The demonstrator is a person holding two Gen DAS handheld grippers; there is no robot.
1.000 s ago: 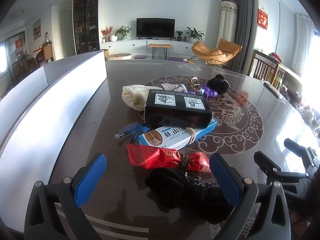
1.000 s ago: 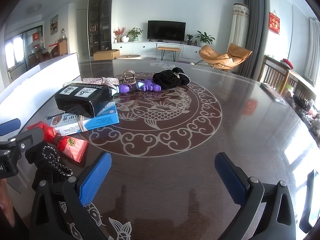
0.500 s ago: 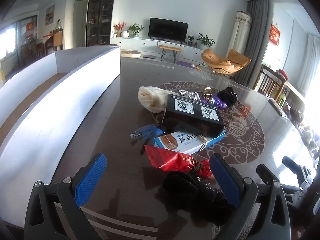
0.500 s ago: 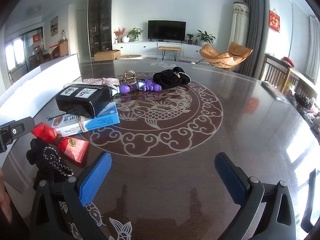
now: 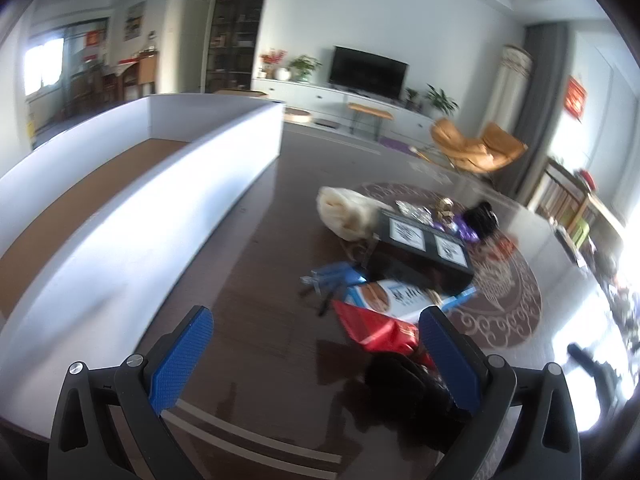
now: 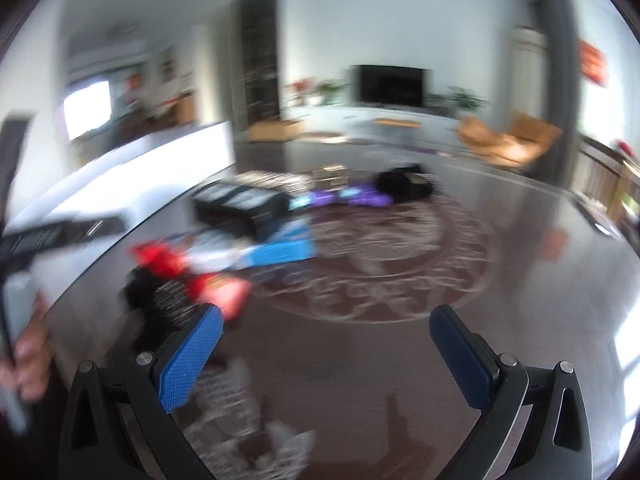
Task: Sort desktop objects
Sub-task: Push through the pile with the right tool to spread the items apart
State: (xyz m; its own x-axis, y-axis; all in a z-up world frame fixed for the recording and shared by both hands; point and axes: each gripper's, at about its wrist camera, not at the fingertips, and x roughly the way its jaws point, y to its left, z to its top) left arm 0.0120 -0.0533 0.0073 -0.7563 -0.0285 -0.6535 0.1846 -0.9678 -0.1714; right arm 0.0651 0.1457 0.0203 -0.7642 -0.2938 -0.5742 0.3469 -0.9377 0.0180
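A pile of objects lies on the dark table [image 5: 264, 248]: a black box [image 5: 424, 244], a blue and white box [image 5: 400, 296], a red packet [image 5: 376, 328], a black fabric item [image 5: 400, 376], a cream cloth [image 5: 344, 212], blue items [image 5: 336, 274] and a purple item [image 5: 466, 232]. My left gripper [image 5: 316, 360] is open above the table, left of the red packet and black fabric. The right wrist view is blurred. There my right gripper [image 6: 328, 354] is open over bare table, with the red packet [image 6: 168, 264], black fabric [image 6: 148, 296] and black box [image 6: 240, 200] to its left.
A long white tray with a brown floor [image 5: 132, 200] runs along the table's left side. A hand [image 6: 24, 360] holding the other gripper shows at the left edge of the right wrist view. A patterned round inlay [image 6: 380, 248] marks the table's middle.
My left gripper has swung left and lifted, so the pile now sits to the right and the white tray fills more of the view. My right gripper is moving fast; its view has gone blurred.
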